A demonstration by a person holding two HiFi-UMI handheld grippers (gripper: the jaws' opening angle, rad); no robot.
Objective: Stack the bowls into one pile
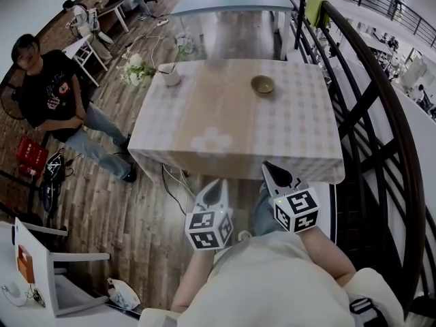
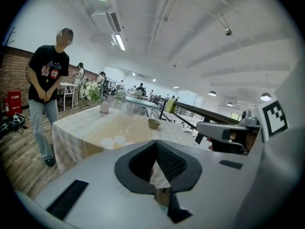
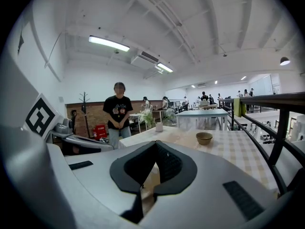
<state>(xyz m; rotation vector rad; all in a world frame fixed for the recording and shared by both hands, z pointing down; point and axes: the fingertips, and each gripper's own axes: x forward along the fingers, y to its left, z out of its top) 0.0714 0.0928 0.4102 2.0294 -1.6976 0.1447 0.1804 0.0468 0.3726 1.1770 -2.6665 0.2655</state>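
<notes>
Bowl (image 1: 262, 84), round and tan, on checked tablecloth (image 1: 300, 128)

Big open hall, wood plank floor (image 1: 143, 216), checked-cloth desk (image 1: 225, 125) in the middle, black railing (image 3: 281, 98) on the right, tube lights (image 3: 108, 43) overhead.
</notes>
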